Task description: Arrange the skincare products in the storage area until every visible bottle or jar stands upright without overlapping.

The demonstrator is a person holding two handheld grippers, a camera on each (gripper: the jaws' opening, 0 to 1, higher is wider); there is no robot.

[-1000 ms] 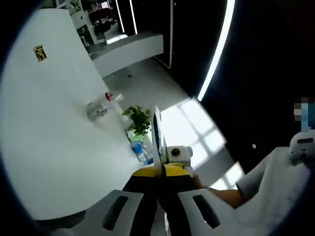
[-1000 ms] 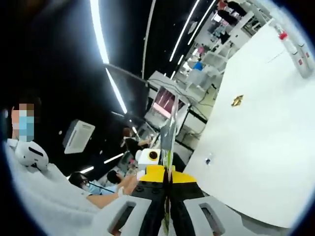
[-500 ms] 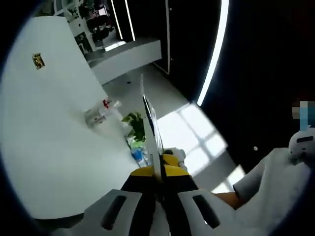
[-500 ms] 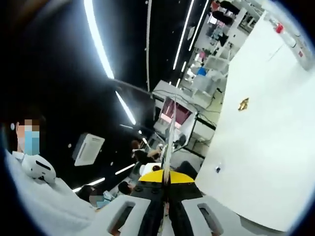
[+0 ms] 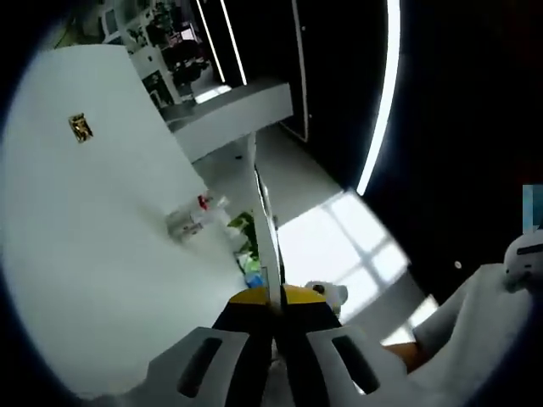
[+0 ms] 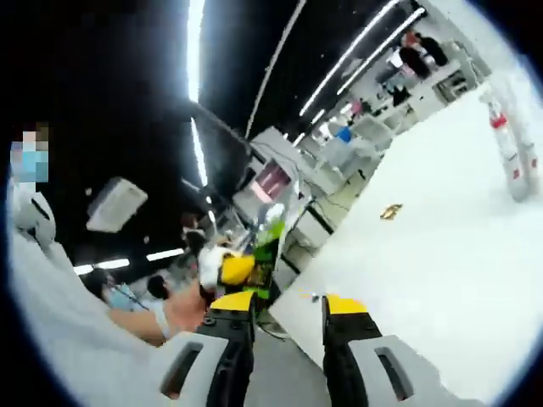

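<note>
Right gripper view shows the right tongs (image 6: pixel 284 318) have just come apart, ready to grab, while the left tongs (image 5: pixel 273 318) stay together, far from the bottles (image 5: pixel 191 222) on the table (image 5: pixel 85 254).

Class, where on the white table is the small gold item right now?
In the left gripper view the small gold item lies on the white table, upper left, apart from the clear bottles. In the right gripper view it sits left of them.
</note>
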